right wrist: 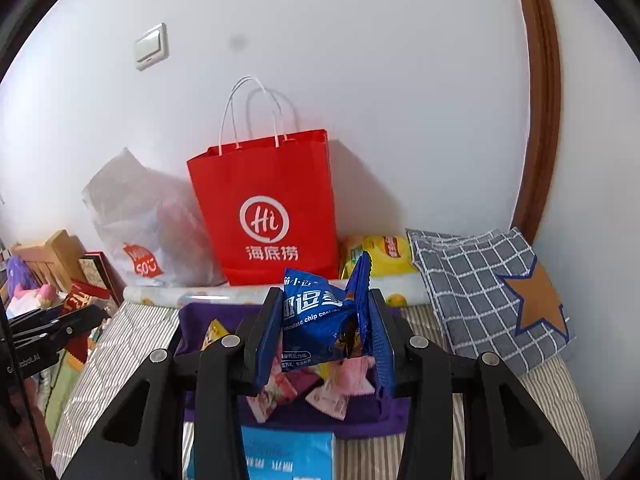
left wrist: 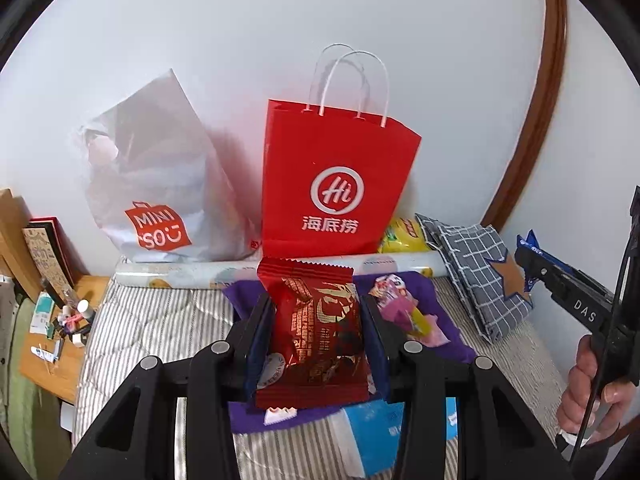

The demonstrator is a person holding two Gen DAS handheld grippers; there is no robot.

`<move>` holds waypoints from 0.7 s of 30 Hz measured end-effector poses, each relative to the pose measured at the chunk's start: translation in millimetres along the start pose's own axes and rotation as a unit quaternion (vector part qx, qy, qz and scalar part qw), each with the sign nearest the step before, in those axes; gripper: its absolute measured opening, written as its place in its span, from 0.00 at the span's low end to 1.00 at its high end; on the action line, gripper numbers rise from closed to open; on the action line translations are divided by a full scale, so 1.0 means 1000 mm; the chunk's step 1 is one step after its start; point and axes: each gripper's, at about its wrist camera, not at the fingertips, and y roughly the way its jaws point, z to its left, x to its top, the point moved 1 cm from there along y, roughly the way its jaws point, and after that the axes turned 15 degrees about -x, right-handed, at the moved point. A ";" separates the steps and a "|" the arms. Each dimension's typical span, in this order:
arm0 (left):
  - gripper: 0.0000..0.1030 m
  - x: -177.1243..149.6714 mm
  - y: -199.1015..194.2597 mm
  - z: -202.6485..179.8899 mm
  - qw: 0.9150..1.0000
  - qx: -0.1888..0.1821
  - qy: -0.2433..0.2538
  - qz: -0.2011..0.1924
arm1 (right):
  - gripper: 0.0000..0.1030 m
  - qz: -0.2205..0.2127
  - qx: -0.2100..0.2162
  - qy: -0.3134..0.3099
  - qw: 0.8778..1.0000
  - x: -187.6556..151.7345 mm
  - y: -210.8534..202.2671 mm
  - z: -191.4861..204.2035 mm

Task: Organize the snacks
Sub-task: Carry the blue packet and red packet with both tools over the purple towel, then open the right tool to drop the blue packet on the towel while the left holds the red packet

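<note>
Red foil snack packet (left wrist: 316, 336) is clamped flat between my left tongs (left wrist: 316, 340), lifted above the purple cloth (left wrist: 448, 320) on the bed. Right tongs (right wrist: 326, 332) are clenched on a blue chocolate chip cookie packet (right wrist: 320, 320), crumpled at the squeeze, also held up over the same cloth. Both grips sit mid-packet, I'd say so the wrappers don't slip or swing.

Remaining small sweets (right wrist: 320, 388), pink and yellow wrappers, lie loose on the purple cloth just under the right tongs. Red paper bag (left wrist: 336, 176) stands upright at the far side against the wall, mouth open upward, handles up; likely the target, since both tongs point toward it. White plastic bag (left wrist: 160, 184) leans to its left, yellow packet (right wrist: 380, 256) and a checked grey cloth (right wrist: 480, 292) to its right. Blue-white box (right wrist: 288, 456) lies at the near edge of the bed.

Judgement: carry phase, two packets in hand, drop not yet done. Risk: the bag's narrow mouth could tip it.
</note>
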 end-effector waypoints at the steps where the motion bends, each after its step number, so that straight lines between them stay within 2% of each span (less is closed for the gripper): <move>1: 0.39 0.003 0.001 0.002 1.000 0.001 0.000 -0.001 | 0.40 -0.003 -0.001 -0.001 1.000 0.003 0.002 0.001; 13: 0.39 0.029 0.029 0.010 1.000 -0.008 -0.009 -0.011 | 0.40 -0.014 0.010 -0.014 1.000 0.030 0.026 0.018; 21: 0.39 0.030 0.060 0.020 0.999 -0.024 -0.030 0.001 | 0.40 0.005 0.016 -0.010 1.000 0.027 0.059 0.020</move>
